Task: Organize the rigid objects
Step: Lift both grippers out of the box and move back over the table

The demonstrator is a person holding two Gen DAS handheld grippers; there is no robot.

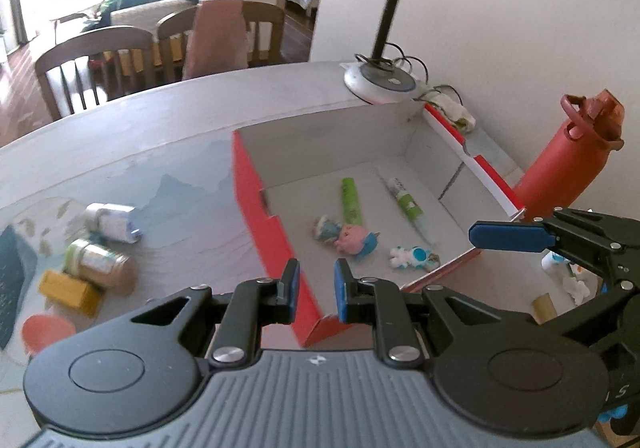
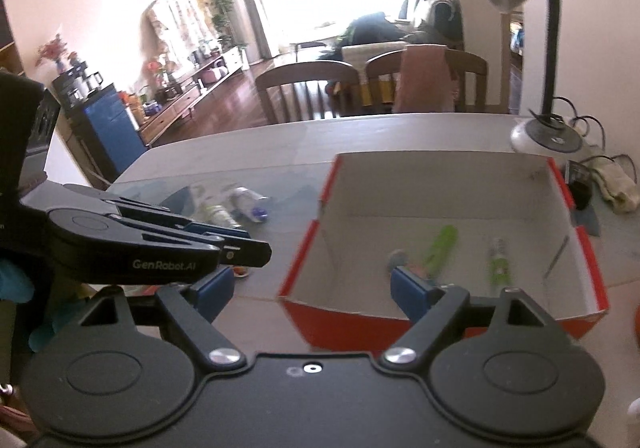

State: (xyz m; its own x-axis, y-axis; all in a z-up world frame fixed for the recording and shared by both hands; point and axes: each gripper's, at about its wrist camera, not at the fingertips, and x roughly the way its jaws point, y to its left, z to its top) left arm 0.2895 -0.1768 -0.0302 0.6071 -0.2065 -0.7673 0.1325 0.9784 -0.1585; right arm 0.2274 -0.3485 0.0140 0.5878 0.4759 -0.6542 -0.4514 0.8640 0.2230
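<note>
Up front, left tongs (image 1: pixel 316 290) narrowly parted, empty, right tongs (image 2: pixel 310 288) wide, empty

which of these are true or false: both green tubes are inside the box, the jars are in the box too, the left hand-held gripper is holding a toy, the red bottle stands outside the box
1. Both green tubes lie inside the box. True.
2. The jars are in the box. False: the jars lie on the table, outside it.
3. The left hand-held gripper holds a toy. False: nothing sits between its fingers.
4. The red bottle stands outside the box. True.
</note>
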